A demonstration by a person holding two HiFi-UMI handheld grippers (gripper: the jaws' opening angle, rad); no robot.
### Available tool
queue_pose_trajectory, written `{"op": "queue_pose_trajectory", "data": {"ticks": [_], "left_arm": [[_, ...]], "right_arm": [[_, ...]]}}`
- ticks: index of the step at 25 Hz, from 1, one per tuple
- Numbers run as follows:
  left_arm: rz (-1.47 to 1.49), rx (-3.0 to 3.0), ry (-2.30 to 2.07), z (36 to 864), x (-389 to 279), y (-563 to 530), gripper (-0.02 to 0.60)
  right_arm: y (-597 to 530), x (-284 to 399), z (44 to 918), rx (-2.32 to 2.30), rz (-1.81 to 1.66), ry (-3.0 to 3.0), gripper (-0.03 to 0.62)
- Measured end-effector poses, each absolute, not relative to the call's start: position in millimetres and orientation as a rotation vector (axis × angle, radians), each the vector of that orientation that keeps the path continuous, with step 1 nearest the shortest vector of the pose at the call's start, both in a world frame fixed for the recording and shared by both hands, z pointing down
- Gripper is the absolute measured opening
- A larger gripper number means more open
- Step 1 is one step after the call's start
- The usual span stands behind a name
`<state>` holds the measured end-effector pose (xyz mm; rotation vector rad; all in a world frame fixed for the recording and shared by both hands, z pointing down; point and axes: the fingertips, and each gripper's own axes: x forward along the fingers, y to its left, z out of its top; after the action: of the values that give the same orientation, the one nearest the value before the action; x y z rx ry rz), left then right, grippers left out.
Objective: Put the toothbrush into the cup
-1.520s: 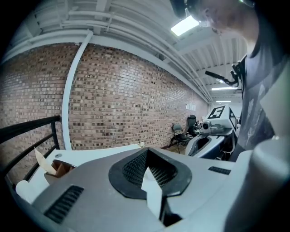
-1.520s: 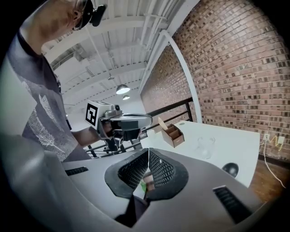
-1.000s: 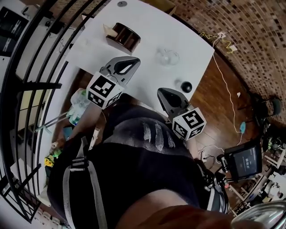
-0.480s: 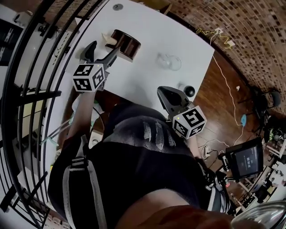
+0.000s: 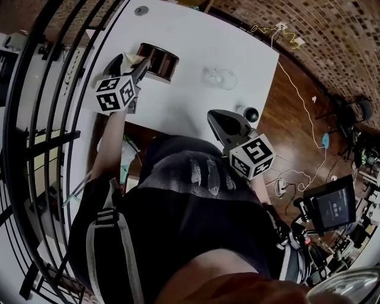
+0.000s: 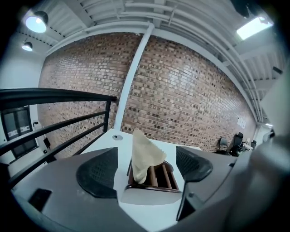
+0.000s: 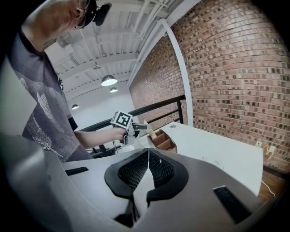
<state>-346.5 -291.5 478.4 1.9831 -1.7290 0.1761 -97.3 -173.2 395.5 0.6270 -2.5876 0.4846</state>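
No toothbrush shows in any view. A clear glass cup (image 5: 221,78) stands mid-table on the white table (image 5: 196,41). My left gripper (image 5: 129,60) is at the table's left edge, at the near end of a brown wooden holder (image 5: 159,59). Its jaws have just been opening and stand open, with nothing gripped. In the left gripper view the left gripper (image 6: 146,168) frames the holder (image 6: 152,176) and the pale napkin (image 6: 144,156) standing in it, just ahead of the pads. My right gripper (image 5: 222,120) hovers shut and empty at the near table edge; its pads (image 7: 136,171) meet.
A small black round object (image 5: 250,113) lies at the table's near right corner. Black railings (image 5: 53,119) run along the left. A round grommet (image 5: 141,10) sits at the far table end. Cables (image 5: 309,119) trail over the wooden floor on the right.
The left gripper has moved from in front of the body out to the left, up to the wooden holder, and its jaws went from shut to open. The right gripper has hardly moved.
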Motion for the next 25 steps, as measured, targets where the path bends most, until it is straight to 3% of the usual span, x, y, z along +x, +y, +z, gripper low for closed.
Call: {"op": "queue_pose_trajectory", "data": {"ticks": [4, 6, 8, 25], "left_arm": [[0.201, 1.980, -1.725, 489.5, -348.4, -297.7, 0.295], [0.217, 1.997, -1.721, 493.0, -347.7, -299.5, 0.152], [0.233, 2.012, -1.732, 491.9, -348.5, -299.7, 0.109], [0.238, 2.154, -1.860, 419.7, -338.8, -299.3, 0.097]], "right_arm": [[-173.4, -94.3, 395.3, 0.648, 0.491, -2.583, 0.002], [-173.2, -93.1, 395.3, 0.655, 0.496, -2.584, 0.002], [-173.4, -93.0, 395.4, 0.654, 0.500, -2.589, 0.002], [-173.4, -72.6, 391.1, 0.704, 0.513, -2.641, 0.002]]}}
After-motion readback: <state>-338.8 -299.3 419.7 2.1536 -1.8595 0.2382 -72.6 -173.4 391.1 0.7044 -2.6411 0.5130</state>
